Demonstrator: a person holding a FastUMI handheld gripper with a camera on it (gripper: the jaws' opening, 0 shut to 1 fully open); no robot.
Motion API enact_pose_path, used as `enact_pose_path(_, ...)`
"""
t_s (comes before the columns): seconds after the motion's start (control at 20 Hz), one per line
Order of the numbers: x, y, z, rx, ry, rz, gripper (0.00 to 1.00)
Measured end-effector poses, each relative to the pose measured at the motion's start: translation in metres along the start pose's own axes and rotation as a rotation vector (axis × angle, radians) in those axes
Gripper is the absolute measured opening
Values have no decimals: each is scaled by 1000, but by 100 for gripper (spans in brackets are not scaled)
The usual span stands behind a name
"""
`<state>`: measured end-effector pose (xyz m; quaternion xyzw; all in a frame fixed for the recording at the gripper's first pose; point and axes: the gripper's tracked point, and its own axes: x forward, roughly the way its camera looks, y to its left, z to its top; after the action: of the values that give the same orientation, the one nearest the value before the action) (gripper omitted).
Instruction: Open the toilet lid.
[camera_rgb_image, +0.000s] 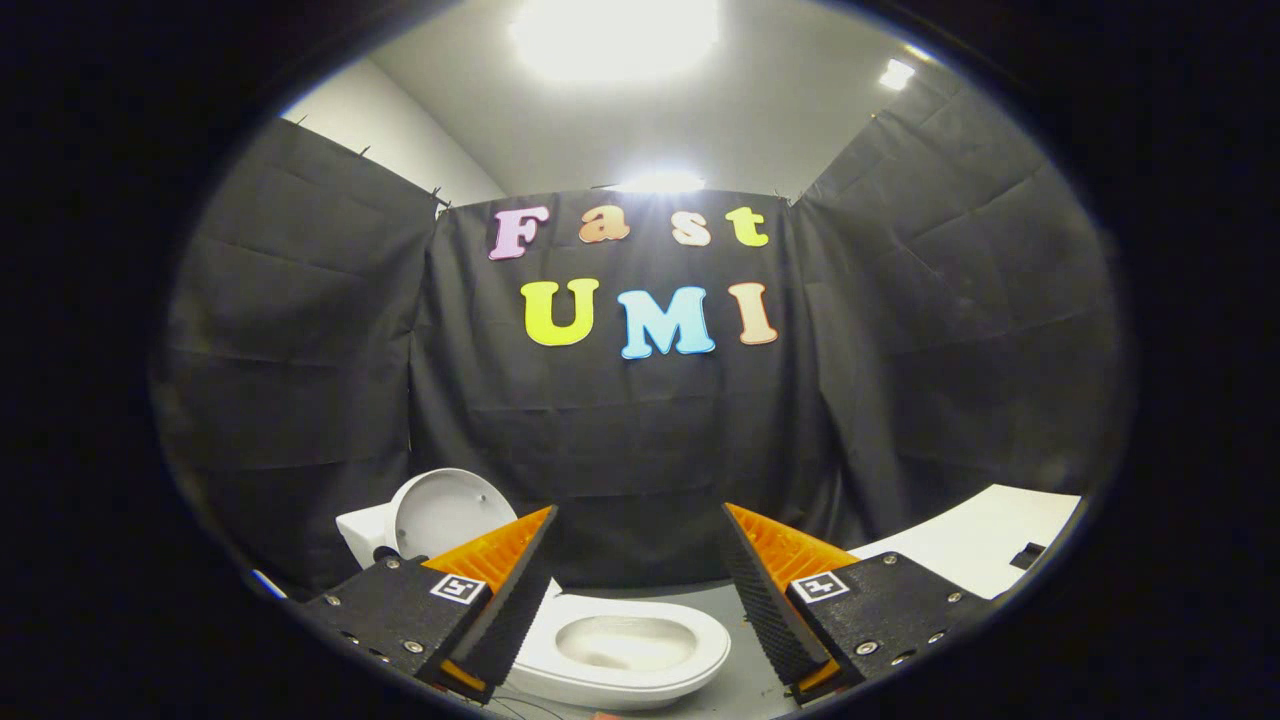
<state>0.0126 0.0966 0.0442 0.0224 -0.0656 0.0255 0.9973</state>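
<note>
Gripper view, read left to right. The toilet lid (440, 512) stood raised — upright against the white tank (362, 532) at the back, its pale round underside facing the camera, just beyond the left finger and partly hidden by it. The jaws (637, 585) were released: the two fingers stood well apart with nothing between their ribbed pads, touching nothing. Below and between them lay the toilet bowl (625, 645) — white, its seat rim exposed and its oval basin open to view; the left finger overlapped the bowl's near-left rim in the picture, though contact could not be judged. The bowl rested on a grey floor (745, 680). Beyond the right finger a white flat surface (975, 540) extended toward the booth's side, with a small dark object (1027, 555) near its far edge, too small to identify. Black cloth walls (650, 440) closed the booth behind the toilet, with bright ceiling lights (615, 30) overhead.
</note>
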Motion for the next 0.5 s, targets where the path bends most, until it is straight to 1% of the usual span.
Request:
enact_pose_path(0.3,-2,-74,26,-129,-35,-8,95)
enact_pose_path(0.4,-2,-90,30,-152,-37,-10,95)
enact_pose_path(0.5,1,-98,31,-140,-31,6,95)
